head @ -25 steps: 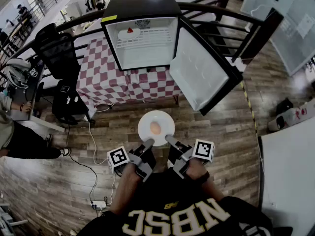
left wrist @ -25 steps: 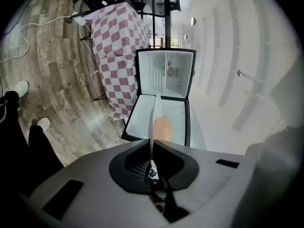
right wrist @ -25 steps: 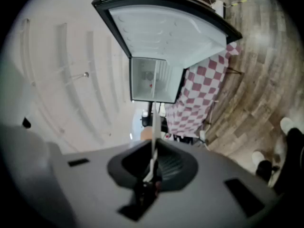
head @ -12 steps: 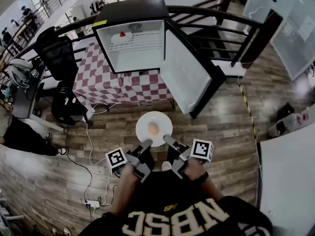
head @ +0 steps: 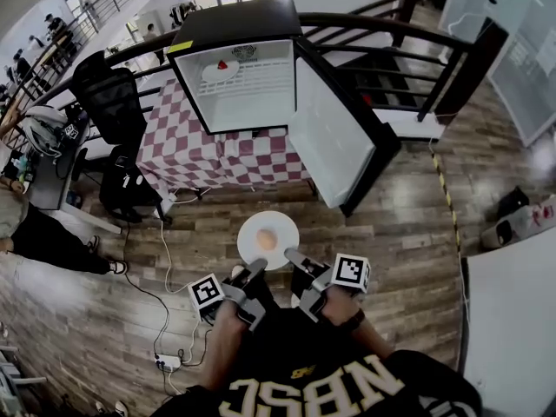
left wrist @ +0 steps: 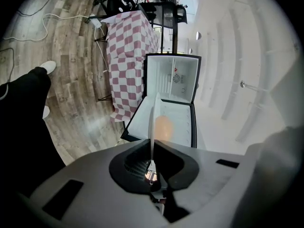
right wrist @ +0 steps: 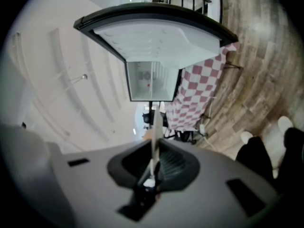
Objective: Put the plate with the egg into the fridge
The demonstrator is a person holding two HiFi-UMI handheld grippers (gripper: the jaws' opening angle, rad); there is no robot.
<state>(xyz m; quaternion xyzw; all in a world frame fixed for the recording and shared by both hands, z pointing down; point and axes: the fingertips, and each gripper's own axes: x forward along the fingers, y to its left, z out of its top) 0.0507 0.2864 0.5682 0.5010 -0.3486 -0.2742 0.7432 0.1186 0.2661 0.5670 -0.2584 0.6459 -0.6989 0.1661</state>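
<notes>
The jaws of my left gripper point(left wrist: 152, 148) are pressed almost together, pinching the near rim of the white plate point(head: 283, 228). My right gripper point(right wrist: 154, 151) nips the same rim just beside it, with only the plate's thin edge between its jaws. I hold the plate out in front of me above the wooden floor point(head: 391, 207), and the brown egg point(head: 266, 238) rests near its middle. Well apart from it, the small fridge point(head: 234, 20) stands on a table with a red-and-white checked cloth point(head: 195, 150). The fridge door point(head: 334, 137) is swung wide open. A second plate point(head: 220, 70) with something red on it lies on the upper shelf.
</notes>
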